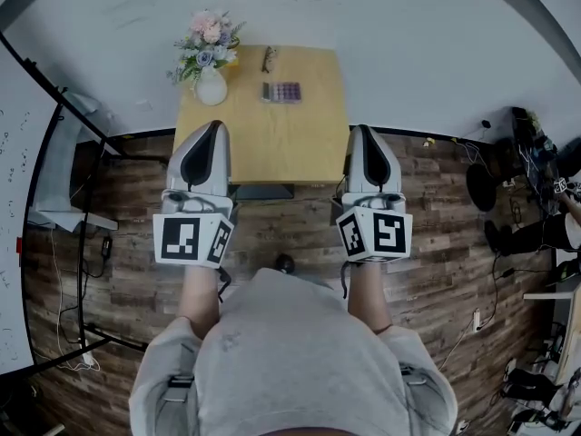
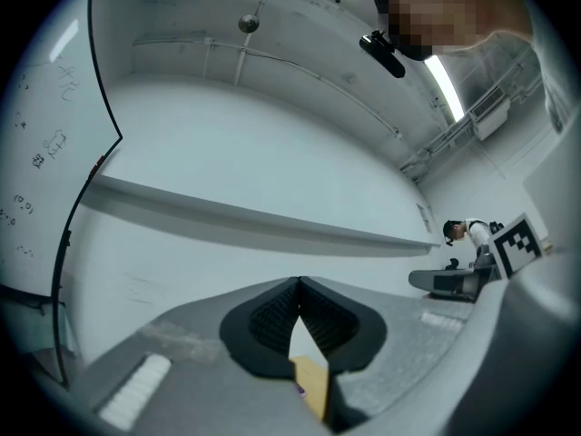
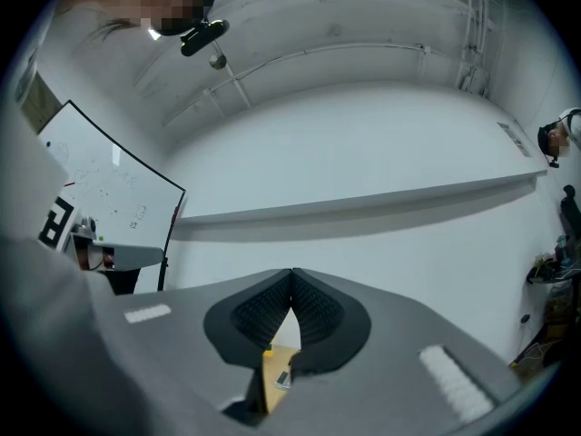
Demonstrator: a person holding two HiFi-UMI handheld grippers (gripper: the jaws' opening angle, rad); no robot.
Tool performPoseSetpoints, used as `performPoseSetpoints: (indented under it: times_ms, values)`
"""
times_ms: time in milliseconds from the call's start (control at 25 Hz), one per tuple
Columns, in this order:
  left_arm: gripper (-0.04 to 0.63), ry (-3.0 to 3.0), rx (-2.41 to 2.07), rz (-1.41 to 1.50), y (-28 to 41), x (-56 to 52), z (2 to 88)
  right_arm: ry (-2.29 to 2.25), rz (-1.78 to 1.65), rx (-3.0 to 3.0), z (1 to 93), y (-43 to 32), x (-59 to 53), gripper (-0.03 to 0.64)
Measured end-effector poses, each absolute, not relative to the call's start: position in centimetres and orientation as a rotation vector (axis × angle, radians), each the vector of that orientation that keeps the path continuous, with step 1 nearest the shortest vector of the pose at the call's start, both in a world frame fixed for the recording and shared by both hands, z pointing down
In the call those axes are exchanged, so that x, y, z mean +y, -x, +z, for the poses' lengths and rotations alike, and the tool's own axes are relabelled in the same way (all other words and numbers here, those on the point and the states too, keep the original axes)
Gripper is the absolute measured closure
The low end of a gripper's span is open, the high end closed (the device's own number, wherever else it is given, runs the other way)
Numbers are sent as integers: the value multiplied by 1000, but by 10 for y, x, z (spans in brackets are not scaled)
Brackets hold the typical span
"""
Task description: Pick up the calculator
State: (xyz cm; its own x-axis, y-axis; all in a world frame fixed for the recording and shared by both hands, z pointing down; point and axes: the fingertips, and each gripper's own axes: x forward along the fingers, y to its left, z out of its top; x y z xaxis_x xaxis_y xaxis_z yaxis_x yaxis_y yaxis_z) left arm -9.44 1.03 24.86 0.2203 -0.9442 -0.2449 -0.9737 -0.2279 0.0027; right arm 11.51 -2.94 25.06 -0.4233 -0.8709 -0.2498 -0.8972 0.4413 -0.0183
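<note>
The calculator (image 1: 281, 92), dark with rows of purplish keys, lies flat on the far half of a light wooden table (image 1: 290, 143). Both grippers hover over the table's near edge, well short of the calculator. My left gripper (image 1: 216, 127) is at the near left and my right gripper (image 1: 363, 132) at the near right. Each one's jaws are shut with nothing between them. In the left gripper view the black pads (image 2: 272, 321) meet at the tip, with a sliver of table below. The right gripper view shows its pads (image 3: 313, 312) closed likewise.
A white vase of flowers (image 1: 209, 66) stands at the table's far left corner. A pair of glasses (image 1: 269, 59) lies beyond the calculator. A whiteboard on a stand (image 1: 18, 198) is at the left. Cables and equipment (image 1: 536, 189) clutter the wood floor at the right.
</note>
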Motion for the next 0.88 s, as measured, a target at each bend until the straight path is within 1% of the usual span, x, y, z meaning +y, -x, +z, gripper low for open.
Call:
performPoseSetpoints:
  times_ms: [400, 880]
  values:
    - [590, 2299, 1852, 284, 69, -21, 247, 1500, 163, 2483, 255, -134, -65, 615]
    - [591, 2311, 1882, 268, 75, -57, 258, 1468, 141, 2528, 267, -121, -99, 615]
